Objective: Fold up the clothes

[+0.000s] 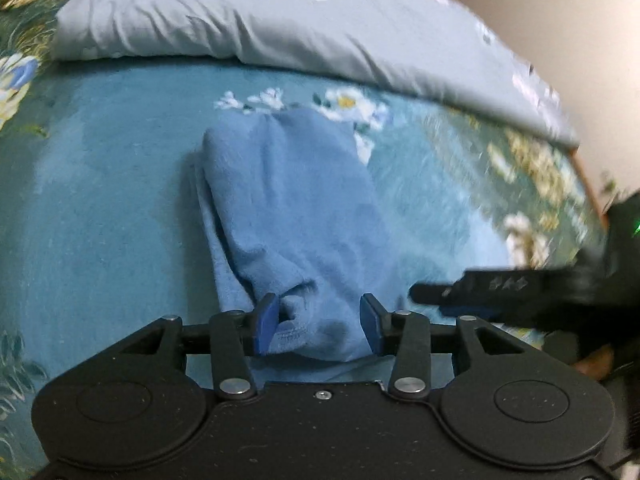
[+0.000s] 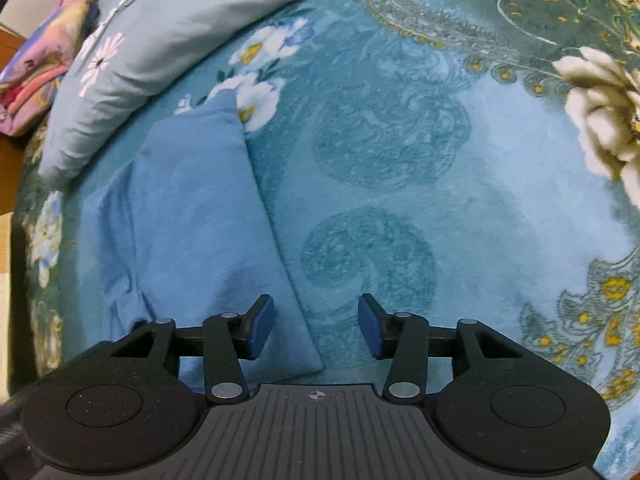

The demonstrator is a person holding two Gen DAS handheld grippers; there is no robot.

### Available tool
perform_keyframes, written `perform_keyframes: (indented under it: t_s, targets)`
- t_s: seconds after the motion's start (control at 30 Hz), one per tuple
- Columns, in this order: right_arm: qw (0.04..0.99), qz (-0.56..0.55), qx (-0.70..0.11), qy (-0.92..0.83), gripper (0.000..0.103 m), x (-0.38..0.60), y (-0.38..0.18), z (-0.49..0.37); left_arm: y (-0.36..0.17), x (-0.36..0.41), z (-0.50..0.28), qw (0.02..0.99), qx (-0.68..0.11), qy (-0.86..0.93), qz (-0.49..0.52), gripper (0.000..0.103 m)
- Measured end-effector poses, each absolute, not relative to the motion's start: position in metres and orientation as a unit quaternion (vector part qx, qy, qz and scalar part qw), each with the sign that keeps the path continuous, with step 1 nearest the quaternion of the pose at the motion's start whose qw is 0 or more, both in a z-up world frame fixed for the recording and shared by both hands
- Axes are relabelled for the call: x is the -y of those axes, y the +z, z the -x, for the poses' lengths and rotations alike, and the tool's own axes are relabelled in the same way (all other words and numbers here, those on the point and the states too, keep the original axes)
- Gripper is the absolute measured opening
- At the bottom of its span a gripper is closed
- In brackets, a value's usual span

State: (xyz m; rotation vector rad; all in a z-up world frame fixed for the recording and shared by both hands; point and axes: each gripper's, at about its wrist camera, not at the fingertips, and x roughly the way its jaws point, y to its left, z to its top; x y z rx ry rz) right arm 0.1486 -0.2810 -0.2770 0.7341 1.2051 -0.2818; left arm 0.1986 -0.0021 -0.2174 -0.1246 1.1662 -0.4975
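A light blue garment (image 1: pixel 292 208) lies folded into a narrow strip on the teal floral bedspread (image 1: pixel 100 200). My left gripper (image 1: pixel 318 324) is open, its blue pads on either side of the garment's near end, which bunches between them. The right gripper's body (image 1: pixel 500 284) shows blurred at the right of the left wrist view. In the right wrist view the garment (image 2: pixel 188 216) lies to the left. My right gripper (image 2: pixel 316 326) is open and empty, its left pad (image 2: pixel 262 328) over the garment's near right corner, its right pad over bare bedspread (image 2: pixel 460 168).
A grey pillow with daisy print (image 1: pixel 300 20) lies along the far side of the bed, just past the garment; it also shows in the right wrist view (image 2: pixel 132 44). A pink patterned bundle (image 2: pixel 44 64) sits beyond it. A wooden bed edge (image 1: pixel 588 184) runs at the right.
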Motion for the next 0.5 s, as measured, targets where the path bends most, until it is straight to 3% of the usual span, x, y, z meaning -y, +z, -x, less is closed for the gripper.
perform_keyframes:
  t_s: [0.23,0.5]
  targets:
    - [0.751,-0.357,-0.544,-0.114,0.045,0.289,-0.281,-0.151,-0.230,0.001,-0.195,0.802,-0.564,-0.198,0.020,0.041]
    - [0.745,-0.363,-0.550,-0.107,0.048,0.292,-0.285,-0.145,-0.225,0.014,-0.186,0.824,-0.536,-0.183,-0.029,0.031]
